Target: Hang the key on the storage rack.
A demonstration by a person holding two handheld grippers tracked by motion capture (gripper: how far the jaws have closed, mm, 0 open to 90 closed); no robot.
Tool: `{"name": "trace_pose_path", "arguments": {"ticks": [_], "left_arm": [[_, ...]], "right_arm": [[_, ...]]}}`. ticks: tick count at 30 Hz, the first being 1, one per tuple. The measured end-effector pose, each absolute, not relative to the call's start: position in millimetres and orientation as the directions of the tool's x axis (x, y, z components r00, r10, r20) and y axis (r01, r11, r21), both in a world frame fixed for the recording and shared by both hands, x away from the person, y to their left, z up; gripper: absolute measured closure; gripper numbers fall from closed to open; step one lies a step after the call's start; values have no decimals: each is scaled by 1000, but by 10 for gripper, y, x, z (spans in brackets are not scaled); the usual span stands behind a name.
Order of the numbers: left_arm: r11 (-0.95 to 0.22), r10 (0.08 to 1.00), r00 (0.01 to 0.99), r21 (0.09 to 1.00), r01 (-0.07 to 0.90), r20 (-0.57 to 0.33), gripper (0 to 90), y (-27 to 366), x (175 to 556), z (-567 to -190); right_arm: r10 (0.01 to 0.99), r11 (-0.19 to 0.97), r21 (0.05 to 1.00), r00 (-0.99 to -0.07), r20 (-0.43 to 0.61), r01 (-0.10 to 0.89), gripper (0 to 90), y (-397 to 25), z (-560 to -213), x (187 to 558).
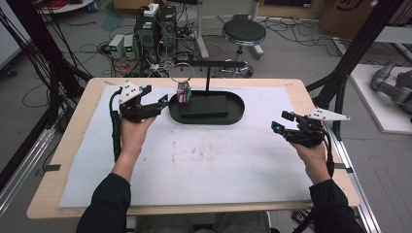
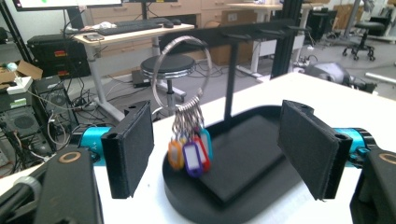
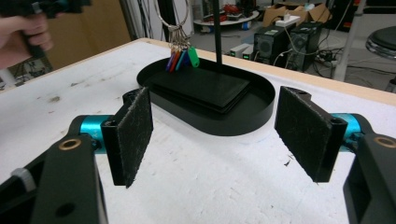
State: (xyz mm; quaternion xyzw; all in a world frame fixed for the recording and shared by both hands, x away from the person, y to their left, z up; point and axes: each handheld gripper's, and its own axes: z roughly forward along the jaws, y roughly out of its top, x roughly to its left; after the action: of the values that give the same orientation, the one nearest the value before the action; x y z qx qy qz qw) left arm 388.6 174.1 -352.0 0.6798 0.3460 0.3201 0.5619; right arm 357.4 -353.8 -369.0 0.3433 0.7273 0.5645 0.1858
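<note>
Between the left gripper's (image 2: 217,149) spread fingers (image 2: 130,147) hangs the key ring (image 2: 189,135), untouched.

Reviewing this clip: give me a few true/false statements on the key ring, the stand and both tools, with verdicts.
1. The key ring hangs from the stand. True.
2. The left tool is shut on the key tags. False: its jaws are open, with the tags between them and apart from both.
3. The right tool is open and holds nothing. True.
4. The stand rises from a white round tray. False: the tray is black and oval.
5. The right tool is nearer the key ring than the left. False: the left is nearer.
</note>
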Motion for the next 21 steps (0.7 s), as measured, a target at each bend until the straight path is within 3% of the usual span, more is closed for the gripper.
{"name": "trace_pose_path", "arguments": {"ticks": [10,21], "left_arm": [[-145,837,545,977,156,37,268,1904,3390,-3821],[-137,858,514,974,178,27,268,2066,3293,-3965]], "right_arm": [[729,141,942,-676,110,305,281,-3517,-3714,3610],[734,144,938,-670,112,315,281,-3517,-3729,3632]]}}
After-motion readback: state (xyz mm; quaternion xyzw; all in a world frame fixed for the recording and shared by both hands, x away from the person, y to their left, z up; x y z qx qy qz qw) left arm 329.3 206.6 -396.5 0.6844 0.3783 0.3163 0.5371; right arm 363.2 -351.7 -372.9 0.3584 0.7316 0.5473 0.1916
